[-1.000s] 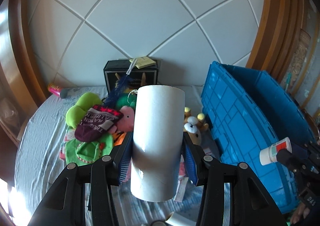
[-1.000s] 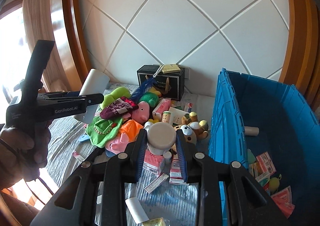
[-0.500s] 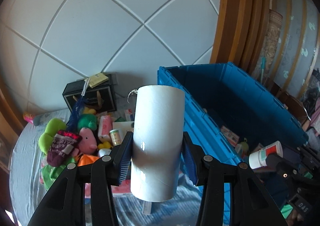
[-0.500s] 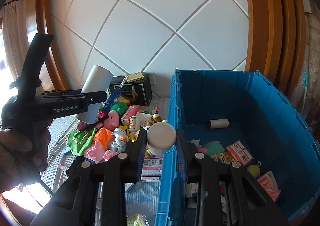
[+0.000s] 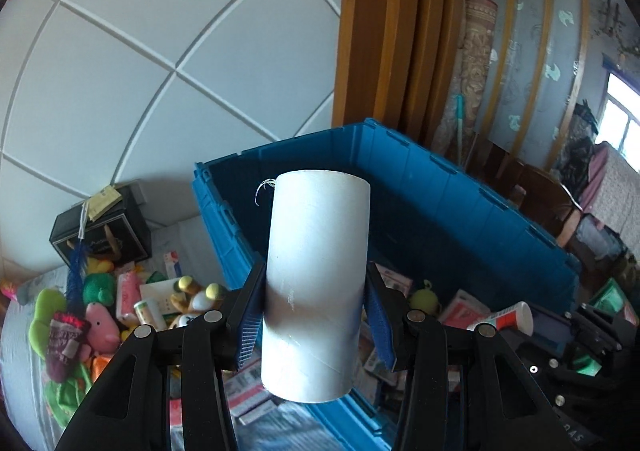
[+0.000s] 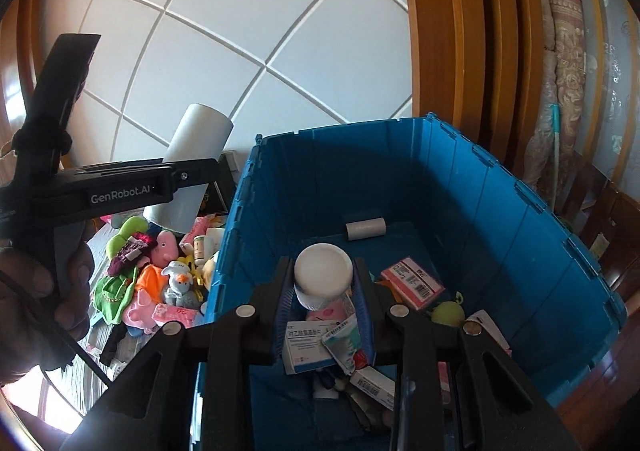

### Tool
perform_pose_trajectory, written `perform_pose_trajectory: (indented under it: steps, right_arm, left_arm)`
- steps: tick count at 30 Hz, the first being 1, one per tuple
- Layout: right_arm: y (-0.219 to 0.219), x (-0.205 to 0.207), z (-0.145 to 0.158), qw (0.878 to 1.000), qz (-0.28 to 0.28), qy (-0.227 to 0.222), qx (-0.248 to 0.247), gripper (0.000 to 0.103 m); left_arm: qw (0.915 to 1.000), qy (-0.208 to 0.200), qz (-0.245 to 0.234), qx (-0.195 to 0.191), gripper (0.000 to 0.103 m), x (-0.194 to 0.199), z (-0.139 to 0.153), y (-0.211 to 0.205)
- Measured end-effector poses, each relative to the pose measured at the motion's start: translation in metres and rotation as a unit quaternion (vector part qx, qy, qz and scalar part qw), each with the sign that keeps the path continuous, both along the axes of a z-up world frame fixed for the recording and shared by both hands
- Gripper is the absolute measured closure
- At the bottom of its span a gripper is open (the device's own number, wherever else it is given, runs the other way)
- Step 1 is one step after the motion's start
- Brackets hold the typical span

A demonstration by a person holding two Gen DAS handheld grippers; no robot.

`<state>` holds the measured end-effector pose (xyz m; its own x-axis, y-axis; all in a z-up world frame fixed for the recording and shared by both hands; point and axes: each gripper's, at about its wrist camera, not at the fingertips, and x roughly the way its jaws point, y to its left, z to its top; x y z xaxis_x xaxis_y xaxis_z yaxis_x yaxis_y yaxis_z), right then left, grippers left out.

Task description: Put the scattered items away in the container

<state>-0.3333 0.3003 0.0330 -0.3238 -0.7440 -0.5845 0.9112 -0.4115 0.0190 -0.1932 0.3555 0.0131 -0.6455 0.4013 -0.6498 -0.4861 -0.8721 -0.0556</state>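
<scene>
While the left gripper (image 5: 314,325) clamps an upright cardboard tube (image 5: 316,287) over the blue crate (image 5: 460,211) rim, plush toys (image 5: 100,315) lie left. Right view: right gripper (image 6: 323,297) squeezes a white-capped bottle (image 6: 323,277) above the crate's boxes (image 6: 412,283).

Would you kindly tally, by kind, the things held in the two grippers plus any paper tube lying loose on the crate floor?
Paper tubes: 2, the held tube in the left gripper and the loose tube on its side in the blue crate.
White-capped bottles: 1, the bottle in the right gripper.
Total: 3.
</scene>
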Motion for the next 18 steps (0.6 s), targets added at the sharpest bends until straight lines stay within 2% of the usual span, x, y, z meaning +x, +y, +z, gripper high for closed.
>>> perform_pose_trajectory:
  steps: [10,18]
  right_arm:
    - [0.016,-0.039,-0.002,0.999,-0.050,-0.007,0.001,0.075]
    - [0.021,-0.053,0.001,0.998,-0.067,-0.006,0.004,0.075]
  left_arm:
    - [0.9988,-0.004,-0.048,-0.008,0.057,-0.007,-0.003,0.057]
    - [0.9972,-0.004,-0.074,-0.009,0.057,-0.018,-0.001,0.091]
